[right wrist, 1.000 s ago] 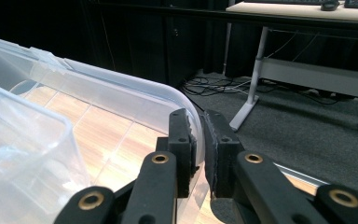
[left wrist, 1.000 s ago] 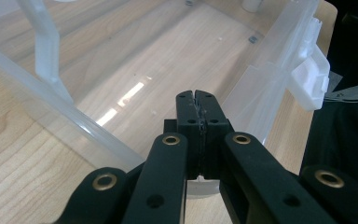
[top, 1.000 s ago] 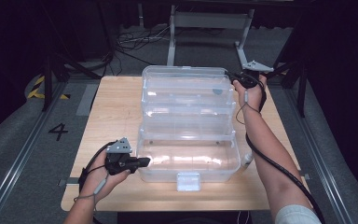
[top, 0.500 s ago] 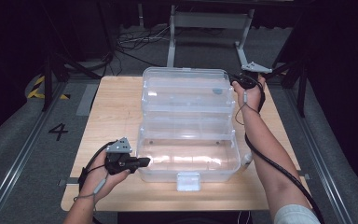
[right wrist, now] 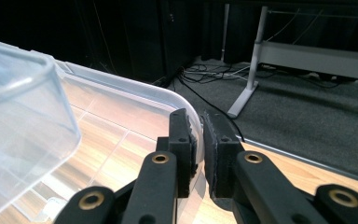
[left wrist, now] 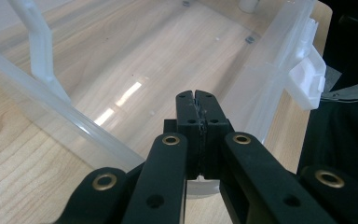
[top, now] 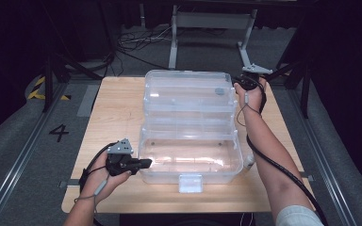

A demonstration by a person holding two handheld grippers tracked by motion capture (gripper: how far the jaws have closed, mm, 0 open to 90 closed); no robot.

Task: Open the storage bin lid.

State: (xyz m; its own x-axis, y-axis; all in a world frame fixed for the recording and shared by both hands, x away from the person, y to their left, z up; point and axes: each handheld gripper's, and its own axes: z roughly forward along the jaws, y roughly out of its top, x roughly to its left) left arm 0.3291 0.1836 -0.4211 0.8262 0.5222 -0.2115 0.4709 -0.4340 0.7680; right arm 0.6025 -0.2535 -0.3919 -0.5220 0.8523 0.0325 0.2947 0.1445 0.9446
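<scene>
A clear plastic storage box (top: 188, 175) stands open on the wooden table (top: 118, 108), its lid (top: 184, 92) folded back toward the far side. My left gripper (top: 147, 163) rests at the base's near left corner. Its jaws are shut with nothing between them, their tips (left wrist: 196, 95) reaching over the box's left rim (left wrist: 42, 114). My right gripper (top: 238, 81) is at the lid's far right corner. There the jaws (right wrist: 196, 119) are closed on the lid's curved rim (right wrist: 135, 91), which runs between the pads.
A white latch (top: 190, 182) hangs at the middle of the box's front wall, also visible as the latch (left wrist: 307, 77) in the left gripper view. A metal stand (top: 212, 21) and cables (top: 132, 44) are on the floor beyond the table. Bare tabletop lies left of the box.
</scene>
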